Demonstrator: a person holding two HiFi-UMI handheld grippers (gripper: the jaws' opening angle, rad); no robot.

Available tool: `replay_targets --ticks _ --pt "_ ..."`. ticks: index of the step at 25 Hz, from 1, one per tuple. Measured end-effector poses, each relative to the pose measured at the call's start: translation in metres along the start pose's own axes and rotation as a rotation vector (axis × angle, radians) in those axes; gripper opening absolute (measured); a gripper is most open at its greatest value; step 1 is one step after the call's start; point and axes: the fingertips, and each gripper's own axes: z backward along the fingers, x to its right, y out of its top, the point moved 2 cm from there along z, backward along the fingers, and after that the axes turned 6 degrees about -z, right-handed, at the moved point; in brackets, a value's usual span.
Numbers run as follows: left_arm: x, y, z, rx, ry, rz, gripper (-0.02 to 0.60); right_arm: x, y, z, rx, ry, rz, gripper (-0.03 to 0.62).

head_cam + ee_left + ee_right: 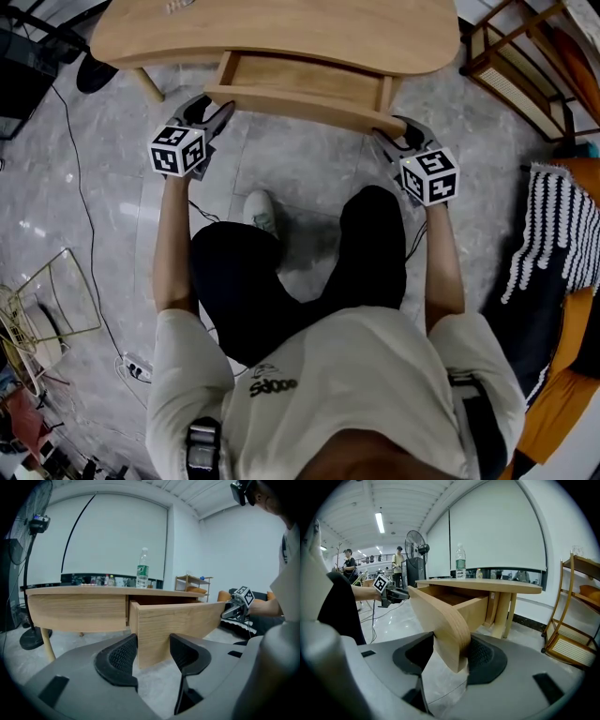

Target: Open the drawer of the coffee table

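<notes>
Drawer [300, 77] is seen partly drawn out from under the table [281, 33], toward the seated person. Its front panel [302, 105] stands clear of the table apron, and the inside of the box shows in the head view.

Left gripper [153, 648]: jaws set fairly wide, closed on the left end of the panel. The corner of the board is seen filling the gap between both pads.

Right gripper [450, 654]: jaws likewise wide, clamped across the thickness of the curved right end of the panel.

Key relation: the panel's long axis runs side to side, from one gripper to the other. Travel of the drawer is judged to lie square to that axis, straight back toward the person's knees. Neither hand is nearer, each being placed at its own end.

Judgement: the task is under way but not finished, since much of the box is still covered by the tabletop. An even pull from both ends is called for. If one end is led, the drawer may skew and bind.
</notes>
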Motion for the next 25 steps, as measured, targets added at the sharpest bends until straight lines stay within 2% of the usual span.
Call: replay_targets --ticks 12,25 --pt "0.024 -0.018 0.039 0.013 0.027 0.028 0.235 -0.036 -0.019 0.024 -0.023 0.051 0.0 0.202" --pt "0.045 -0.039 0.068 -0.017 0.032 0.039 0.235 -0.065 -0.04 0.041 -0.033 0.099 -0.011 0.201"
